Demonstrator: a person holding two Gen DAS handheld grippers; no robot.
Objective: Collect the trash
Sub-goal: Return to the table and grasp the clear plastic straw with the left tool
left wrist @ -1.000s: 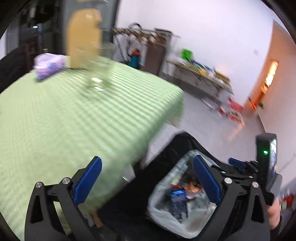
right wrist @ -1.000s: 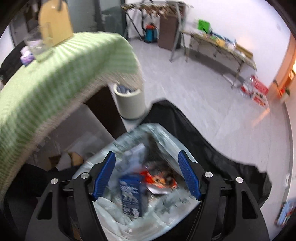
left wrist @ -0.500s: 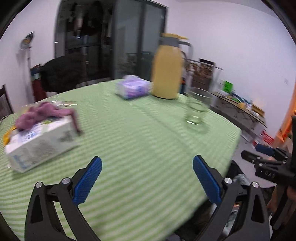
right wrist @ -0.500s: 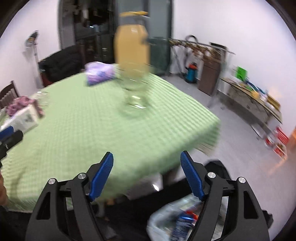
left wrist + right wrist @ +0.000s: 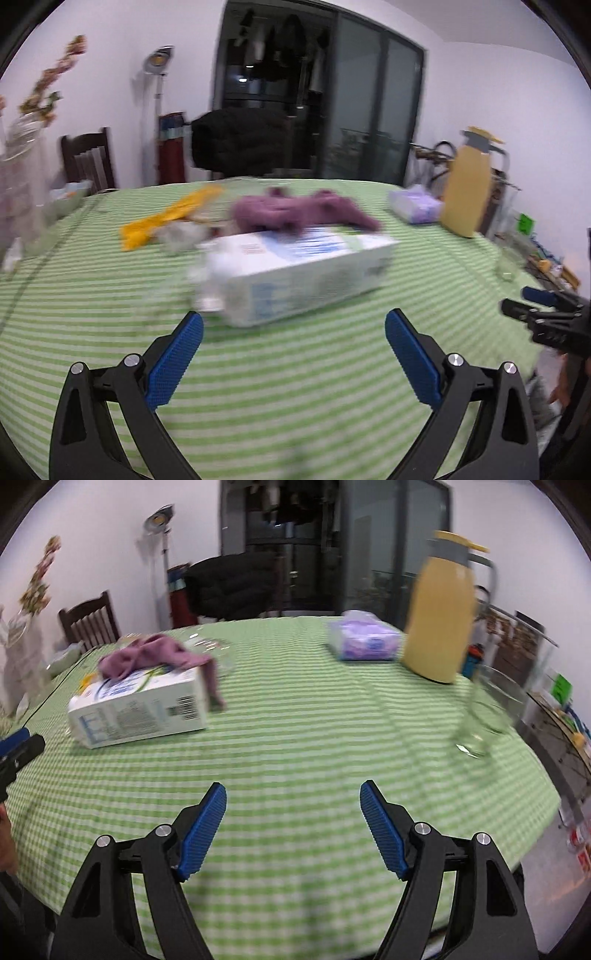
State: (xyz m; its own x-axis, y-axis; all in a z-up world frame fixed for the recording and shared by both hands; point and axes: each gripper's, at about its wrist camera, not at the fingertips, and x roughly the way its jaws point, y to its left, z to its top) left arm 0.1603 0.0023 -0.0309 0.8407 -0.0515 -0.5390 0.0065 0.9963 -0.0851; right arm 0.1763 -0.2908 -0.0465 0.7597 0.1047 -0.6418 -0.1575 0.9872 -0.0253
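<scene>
Carton [image 5: 295, 273], white, is seen lying flat at frame centre on the green table [image 5: 295, 387], purple cloth [image 5: 299, 214] draped over it. Left gripper [image 5: 293, 354] and right gripper [image 5: 293, 827] are spread, empty. Risk: cloth could be dragged along if the carton is grabbed.

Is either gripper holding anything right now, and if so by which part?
Nothing is held. The left gripper and right gripper both hang over the green tablecloth with jaws open and empty; the white carton lies untouched on the table.
</scene>
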